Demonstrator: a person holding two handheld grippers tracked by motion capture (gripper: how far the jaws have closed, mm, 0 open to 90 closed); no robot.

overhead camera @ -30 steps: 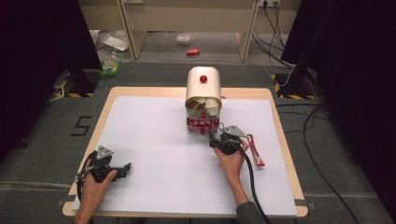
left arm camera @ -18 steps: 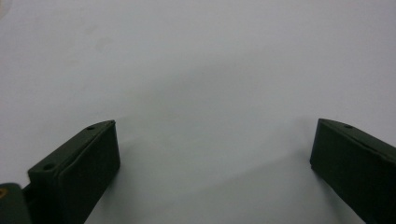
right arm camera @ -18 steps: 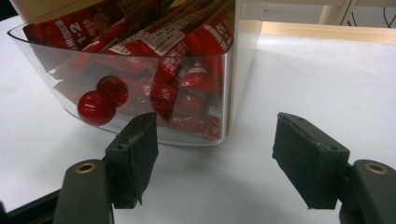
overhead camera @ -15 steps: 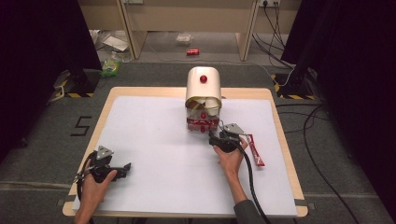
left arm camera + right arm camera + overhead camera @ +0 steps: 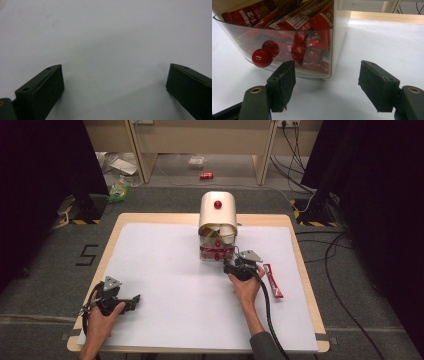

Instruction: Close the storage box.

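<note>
A cream dispenser box (image 5: 218,215) with a red knob on top stands at the table's far middle. Its clear front bin (image 5: 216,251) is packed with red sachets (image 5: 294,22) and carries a red ball knob (image 5: 262,58). My right gripper (image 5: 231,264) sits just in front of the bin's right corner, open, with nothing between its fingers (image 5: 284,80). One red sachet (image 5: 273,281) lies flat on the table to the right of that hand. My left gripper (image 5: 134,300) rests near the front left, open (image 5: 115,67), its jaws wide over bare white table.
The white table cover (image 5: 165,270) has a wooden rim (image 5: 300,250) around it. Cables (image 5: 345,290) run across the floor on the right, and the right gripper's cable (image 5: 265,305) trails back along the forearm. Litter and a red can (image 5: 206,175) lie on the floor beyond the table.
</note>
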